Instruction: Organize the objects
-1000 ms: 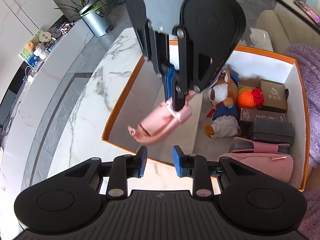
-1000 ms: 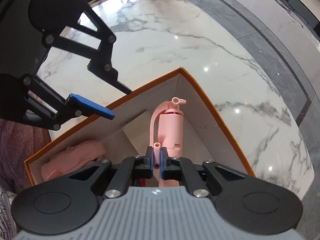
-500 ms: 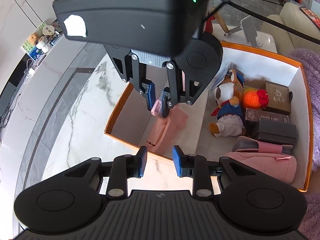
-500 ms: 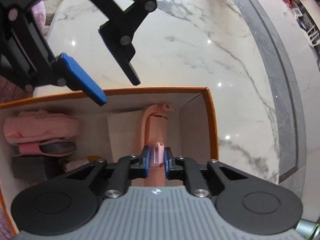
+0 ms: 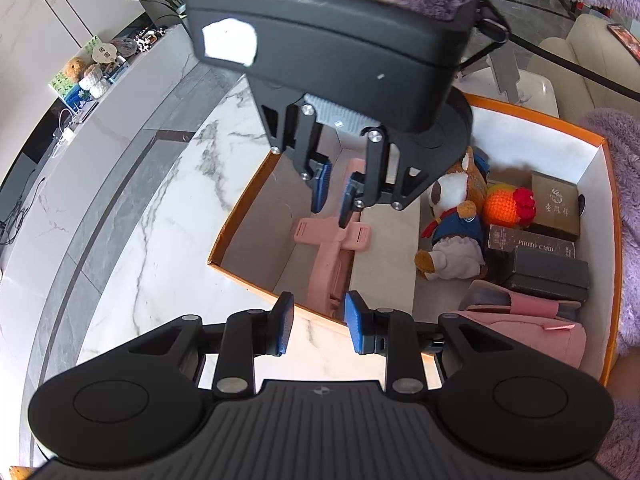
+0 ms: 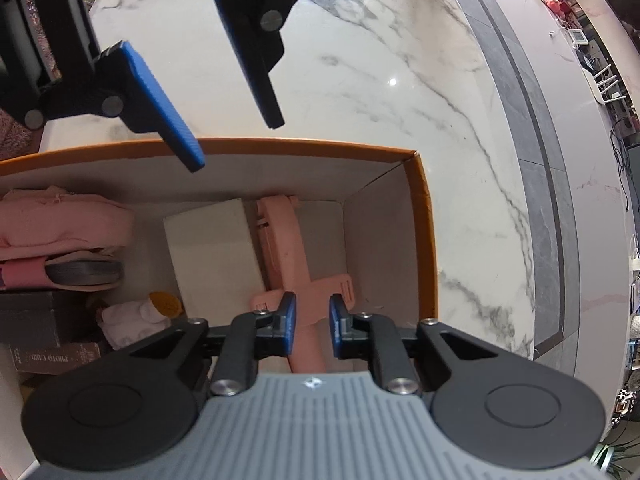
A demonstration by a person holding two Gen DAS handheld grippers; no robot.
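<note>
Pink plastic phone holder [image 5: 335,256] lying flat on the floor of the orange-rimmed cardboard box [image 5: 248,184], in the box's emptier end, lengthwise beside a pale raised block [image 6: 210,248] and close to the side wall. Right gripper [image 5: 334,200] poised directly over the holder's cross-shaped clamp, jaws spread apart with the pink stem visible in the gap between the blue pads [image 6: 290,322], neither pad pressing on it. Left gripper [image 5: 319,328] held outside the box over its near rim, jaws wide open and gripping nothing, blue pads facing each other with the holder's far end showing between them. At the other end of the box, packed close together: a stuffed horse toy [image 5: 456,220] lying on its back, an orange-and-red crocheted ball [image 5: 506,204] touching it, a brown gift box [image 5: 556,204], a dark box lettered PHOTO CARD [image 5: 532,242], a black case [image 5: 550,274] and a folded pink pouch [image 5: 528,320]. Box standing on a white marble table [image 6: 360,80] with grey veining. Purple fuzzy sleeve [image 5: 624,184] along the box's right side.
</note>
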